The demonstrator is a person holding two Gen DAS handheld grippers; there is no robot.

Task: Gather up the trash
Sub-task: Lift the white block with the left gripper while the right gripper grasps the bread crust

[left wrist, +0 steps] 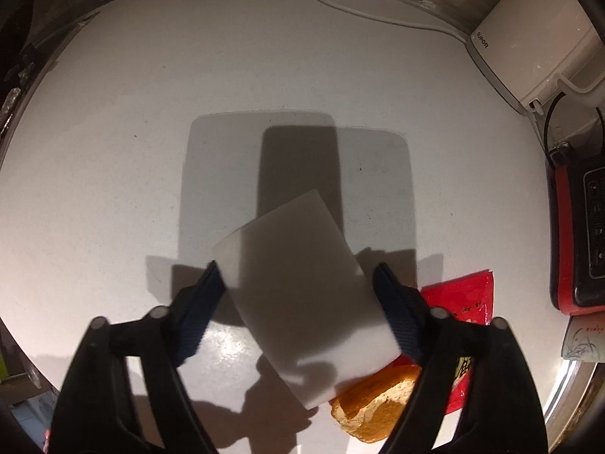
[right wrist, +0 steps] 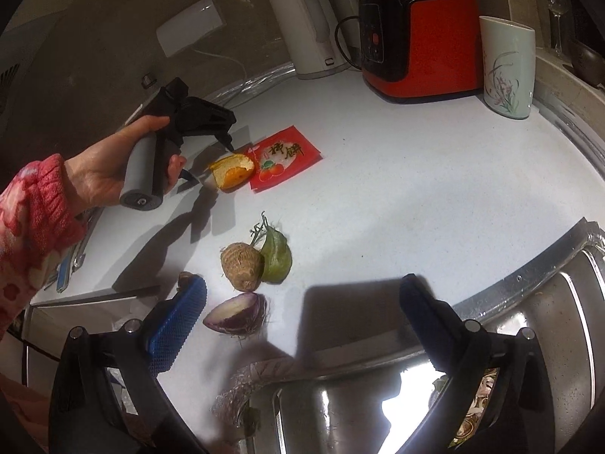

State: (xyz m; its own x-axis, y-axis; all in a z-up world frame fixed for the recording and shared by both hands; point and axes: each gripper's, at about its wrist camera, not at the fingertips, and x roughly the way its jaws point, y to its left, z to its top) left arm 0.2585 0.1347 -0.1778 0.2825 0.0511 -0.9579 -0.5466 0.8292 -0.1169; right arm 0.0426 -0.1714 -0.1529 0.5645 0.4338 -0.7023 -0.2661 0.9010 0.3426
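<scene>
My left gripper point(left wrist: 297, 268) is shut on a white sponge block point(left wrist: 302, 295) and holds it just over the white counter, against an orange peel point(left wrist: 374, 405) that lies on a red snack wrapper point(left wrist: 465, 302). In the right wrist view that gripper point(right wrist: 210, 162), held by a hand, sits beside the peel point(right wrist: 230, 170) and wrapper point(right wrist: 285, 157). My right gripper point(right wrist: 302, 291) is open and empty above the counter near a purple onion piece point(right wrist: 238, 314), a brown taro root point(right wrist: 242, 266) and a green leaf scrap point(right wrist: 278, 257).
A white kettle point(right wrist: 302, 26), a red and black appliance point(right wrist: 416, 34) and a flowered cup point(right wrist: 506, 64) stand at the back. A steel sink point(right wrist: 529, 302) with scraps lies at the front right. A white cable point(left wrist: 378, 11) runs along the back.
</scene>
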